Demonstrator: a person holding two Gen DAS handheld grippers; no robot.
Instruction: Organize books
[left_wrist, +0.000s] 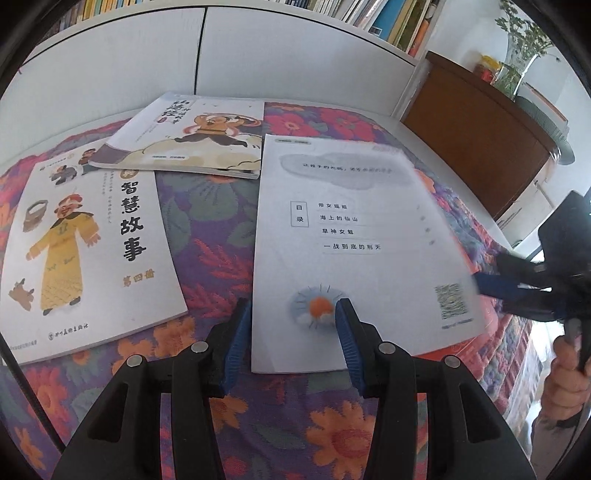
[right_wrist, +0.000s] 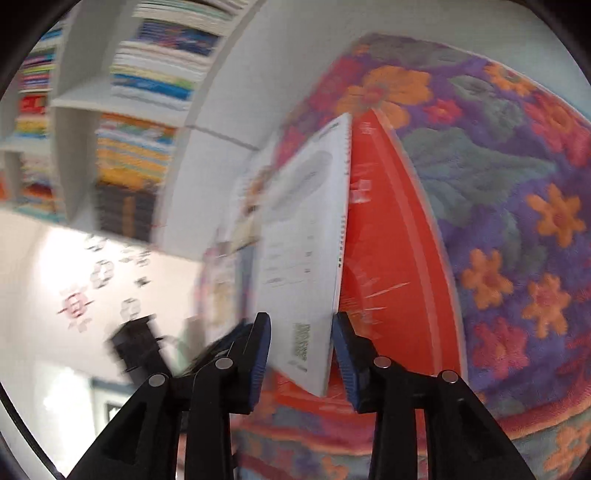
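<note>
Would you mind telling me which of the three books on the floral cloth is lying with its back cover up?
The right-hand book: it shows a contents list and QR code, whereas the yellow-robed figure book and the far book show illustrated fronts.

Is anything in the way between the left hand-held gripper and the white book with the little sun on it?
Nothing visible. The left hand-held gripper is already over the near edge of the white book, its fingers apart.

Right wrist view heavily motion-blurred: bookshelf (right_wrist: 140, 122) spines unreadable, white book (right_wrist: 306, 236) print smeared. Left wrist view: right gripper (left_wrist: 517, 291) and hand (left_wrist: 569, 373) cut by frame edge, grip unclear. Shelved books (left_wrist: 388, 18) cropped at top.
</note>
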